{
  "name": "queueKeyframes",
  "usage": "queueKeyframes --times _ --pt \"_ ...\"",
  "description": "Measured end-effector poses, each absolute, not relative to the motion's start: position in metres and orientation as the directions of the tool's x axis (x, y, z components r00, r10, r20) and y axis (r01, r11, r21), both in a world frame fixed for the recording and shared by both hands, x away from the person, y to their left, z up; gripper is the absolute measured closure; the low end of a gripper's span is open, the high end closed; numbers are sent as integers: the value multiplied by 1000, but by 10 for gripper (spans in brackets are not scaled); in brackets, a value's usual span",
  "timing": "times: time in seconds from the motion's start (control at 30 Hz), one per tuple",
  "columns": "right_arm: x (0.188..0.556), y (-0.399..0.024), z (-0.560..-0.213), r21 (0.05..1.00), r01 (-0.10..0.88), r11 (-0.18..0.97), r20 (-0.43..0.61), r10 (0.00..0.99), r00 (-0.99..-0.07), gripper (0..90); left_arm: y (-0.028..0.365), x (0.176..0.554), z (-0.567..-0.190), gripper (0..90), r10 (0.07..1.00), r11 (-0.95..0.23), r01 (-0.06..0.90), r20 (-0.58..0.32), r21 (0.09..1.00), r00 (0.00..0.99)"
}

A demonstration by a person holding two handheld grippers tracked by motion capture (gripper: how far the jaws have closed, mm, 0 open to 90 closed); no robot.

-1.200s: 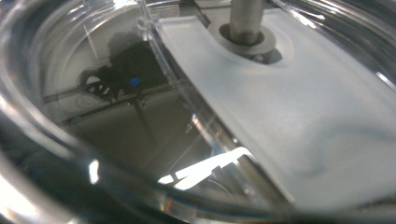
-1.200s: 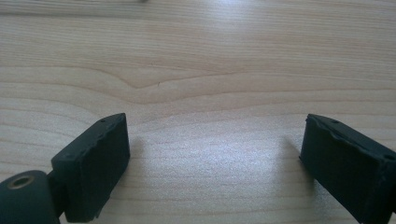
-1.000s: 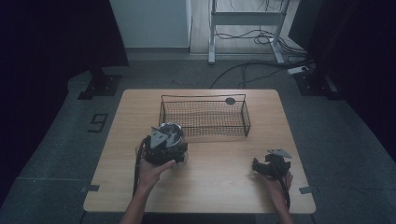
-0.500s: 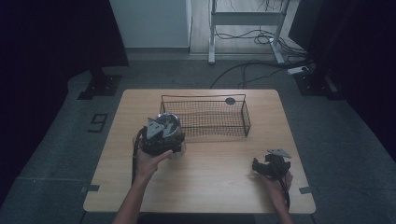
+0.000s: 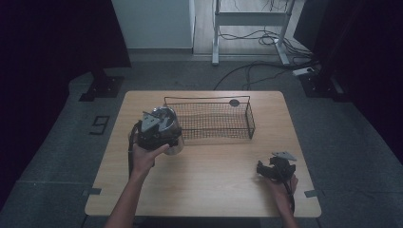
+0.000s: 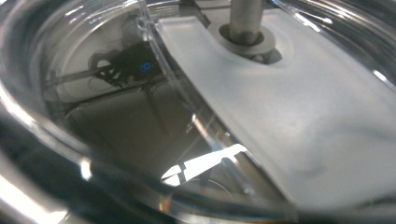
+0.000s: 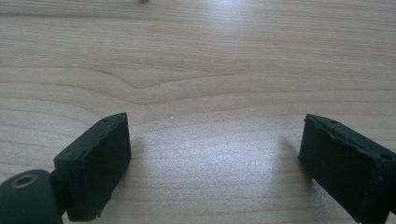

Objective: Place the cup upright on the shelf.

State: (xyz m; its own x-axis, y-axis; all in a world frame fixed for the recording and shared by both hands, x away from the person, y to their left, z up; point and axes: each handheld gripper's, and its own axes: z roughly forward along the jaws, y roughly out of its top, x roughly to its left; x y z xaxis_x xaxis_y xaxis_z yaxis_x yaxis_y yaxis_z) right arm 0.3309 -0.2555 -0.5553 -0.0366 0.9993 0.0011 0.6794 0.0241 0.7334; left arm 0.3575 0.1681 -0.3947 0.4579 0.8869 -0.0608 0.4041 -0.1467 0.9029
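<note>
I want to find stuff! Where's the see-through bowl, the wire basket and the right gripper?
clear bowl [image 5: 172, 124], high view, its rim.
wire basket [image 5: 250, 119], high view, its right wall.
right gripper [image 7: 212, 154], right gripper view, between its open jaws.

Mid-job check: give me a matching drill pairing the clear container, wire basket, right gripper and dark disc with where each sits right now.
Things:
1. clear container
2. wire basket
3. right gripper
4. dark disc

Places:
A. low over the table's near right part, jaws apart
B. at the table's far edge, behind the basket
C. at the left gripper, beside the basket's left end
D. on the table's far middle

Pairs: 1-C, 2-D, 3-A, 4-B
</note>
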Motion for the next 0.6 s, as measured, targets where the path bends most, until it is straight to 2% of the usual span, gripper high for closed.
queueKeyframes --times 0.6 --pt "331 -256 -555 733 680 28 1 999 -42 93 158 392 -391 37 889 -130 424 -84 896 451"
